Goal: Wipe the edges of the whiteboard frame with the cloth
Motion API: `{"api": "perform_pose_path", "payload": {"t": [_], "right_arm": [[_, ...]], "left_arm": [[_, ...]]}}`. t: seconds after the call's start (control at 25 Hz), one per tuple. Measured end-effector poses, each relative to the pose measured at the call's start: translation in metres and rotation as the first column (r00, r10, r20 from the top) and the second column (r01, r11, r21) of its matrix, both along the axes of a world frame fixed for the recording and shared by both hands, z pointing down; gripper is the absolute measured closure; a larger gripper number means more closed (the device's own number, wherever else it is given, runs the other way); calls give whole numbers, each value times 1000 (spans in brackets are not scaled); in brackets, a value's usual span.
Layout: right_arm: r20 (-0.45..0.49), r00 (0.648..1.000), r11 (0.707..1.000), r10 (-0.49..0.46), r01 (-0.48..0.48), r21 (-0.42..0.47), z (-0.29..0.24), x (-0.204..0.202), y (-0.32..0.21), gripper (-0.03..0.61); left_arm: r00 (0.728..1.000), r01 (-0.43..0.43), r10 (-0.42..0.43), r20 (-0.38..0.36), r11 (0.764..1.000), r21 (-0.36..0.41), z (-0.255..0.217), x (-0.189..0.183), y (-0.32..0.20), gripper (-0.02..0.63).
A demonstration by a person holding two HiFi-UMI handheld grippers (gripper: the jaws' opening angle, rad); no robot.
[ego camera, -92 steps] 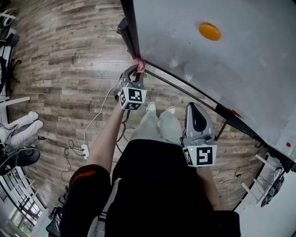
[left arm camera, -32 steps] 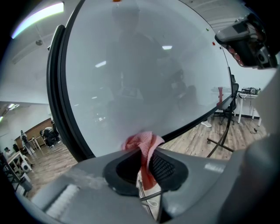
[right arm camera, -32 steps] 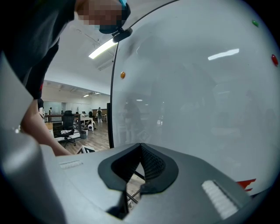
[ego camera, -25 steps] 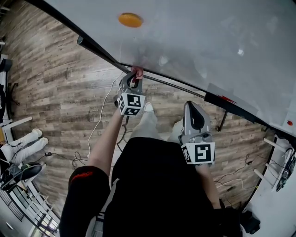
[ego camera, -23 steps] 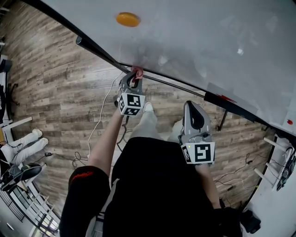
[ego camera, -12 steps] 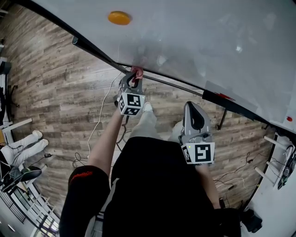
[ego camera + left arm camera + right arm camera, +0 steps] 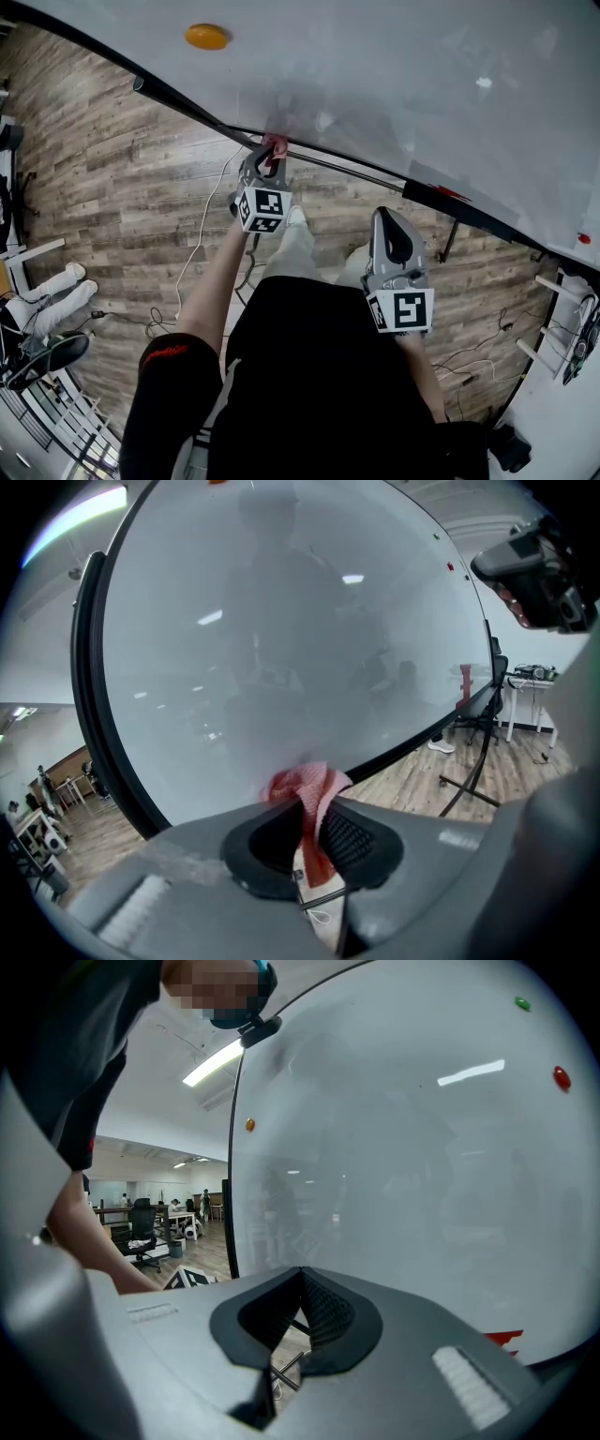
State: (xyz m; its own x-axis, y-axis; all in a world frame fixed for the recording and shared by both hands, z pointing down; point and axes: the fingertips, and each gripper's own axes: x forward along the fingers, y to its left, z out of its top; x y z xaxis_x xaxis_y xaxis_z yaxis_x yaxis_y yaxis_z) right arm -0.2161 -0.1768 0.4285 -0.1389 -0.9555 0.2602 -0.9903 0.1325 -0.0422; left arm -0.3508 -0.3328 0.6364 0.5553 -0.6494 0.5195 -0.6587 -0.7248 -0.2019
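Note:
A large whiteboard [image 7: 403, 75] with a black frame [image 7: 178, 101] fills the top of the head view. My left gripper [image 7: 273, 157] is shut on a pink-red cloth [image 7: 276, 143], which presses against the frame's lower edge. In the left gripper view the cloth [image 7: 309, 794] sticks up between the jaws and touches the board just above the black frame [image 7: 412, 747]. My right gripper [image 7: 394, 223] hangs lower, away from the board, its jaws closed with nothing between them [image 7: 298, 1312].
An orange magnet [image 7: 206, 37] sticks to the board at the upper left. The board's stand leg [image 7: 448, 239] and cables [image 7: 187, 272] lie on the wooden floor. A white desk [image 7: 553, 309] stands at the right. A seated person's legs [image 7: 42, 295] are at the left.
The cloth has travelled rightward along the bottom frame from its lower-left corner. Over the last second the magnet and corner have slid further left in view.

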Motion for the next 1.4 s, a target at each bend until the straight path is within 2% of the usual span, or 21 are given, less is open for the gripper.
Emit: {"api": "perform_pose_path", "payload": {"t": [0.88,1.4], "right_arm": [[16,1000,1000,6,-6,-13,4,55,34,577],[24,999,999,37,-37,-12,5,76,44,577]], "left_arm": [[999,43,-43,27,999,-5,-3,34,19,569],[999,-16,17,31,1000,-14,-4,66,38,569]]}}
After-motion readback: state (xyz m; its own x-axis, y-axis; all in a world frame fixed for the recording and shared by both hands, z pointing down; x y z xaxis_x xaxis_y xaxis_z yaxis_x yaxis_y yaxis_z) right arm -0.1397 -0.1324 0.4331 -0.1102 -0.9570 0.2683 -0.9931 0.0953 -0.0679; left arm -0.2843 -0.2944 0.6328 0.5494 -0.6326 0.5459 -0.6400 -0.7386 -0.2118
